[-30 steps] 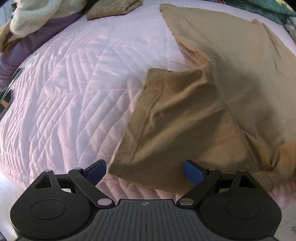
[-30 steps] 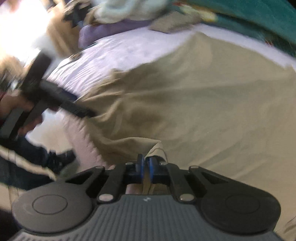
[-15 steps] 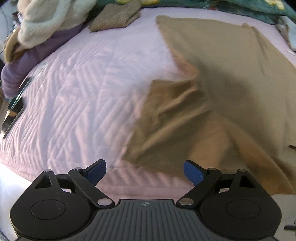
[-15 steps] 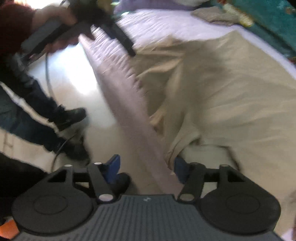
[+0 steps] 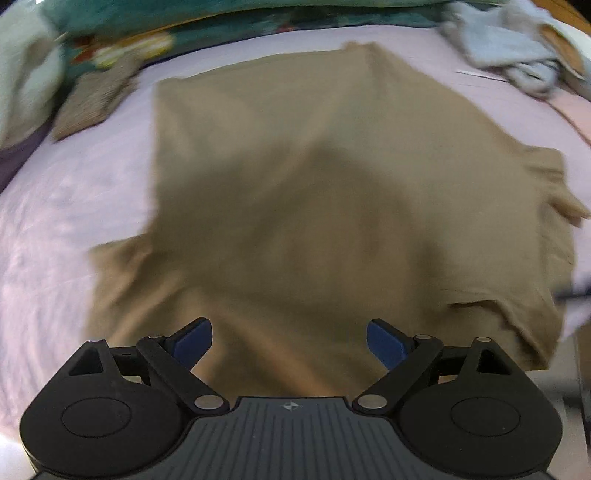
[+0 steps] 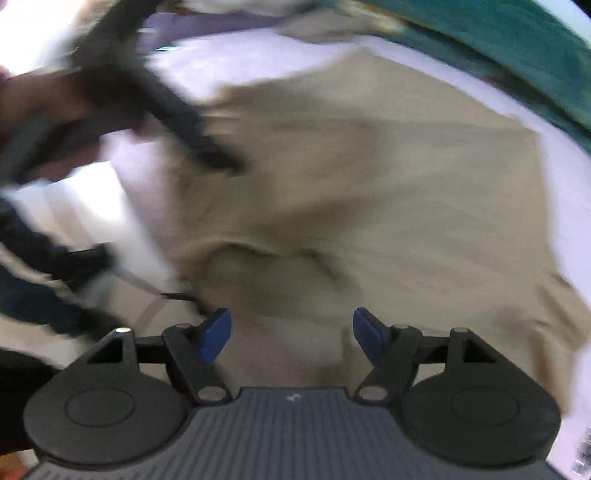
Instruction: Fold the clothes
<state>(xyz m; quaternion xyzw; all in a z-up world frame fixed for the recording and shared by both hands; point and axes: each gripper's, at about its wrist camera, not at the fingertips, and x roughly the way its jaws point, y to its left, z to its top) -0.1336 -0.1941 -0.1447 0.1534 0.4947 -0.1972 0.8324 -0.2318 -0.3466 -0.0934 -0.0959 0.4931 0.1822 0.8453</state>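
Observation:
A tan T-shirt [image 5: 314, 192] lies spread flat on the pale pink quilted bed [image 5: 55, 221], with its neck end nearest me. My left gripper [image 5: 290, 341] hovers open over the shirt's near edge, nothing between its blue fingers. In the right wrist view the same shirt [image 6: 388, 184] fills the frame, its collar [image 6: 251, 251] just ahead. My right gripper [image 6: 291, 330] is open above the collar area and holds nothing. The left gripper [image 6: 207, 144] shows there, blurred, at the upper left over the shirt.
A folded brownish knit [image 5: 92, 99] and a pale fluffy garment [image 5: 26, 85] lie at the far left of the bed. Grey-blue clothes [image 5: 517, 59] are piled at the far right. Teal patterned bedding [image 5: 258, 18] runs along the back. A person's legs [image 6: 44, 280] stand beside the bed.
My right gripper opened and let go of the shirt, then swung back over the collar. My left gripper moved right, from the sleeve to the shirt's middle. The shirt now lies flatter.

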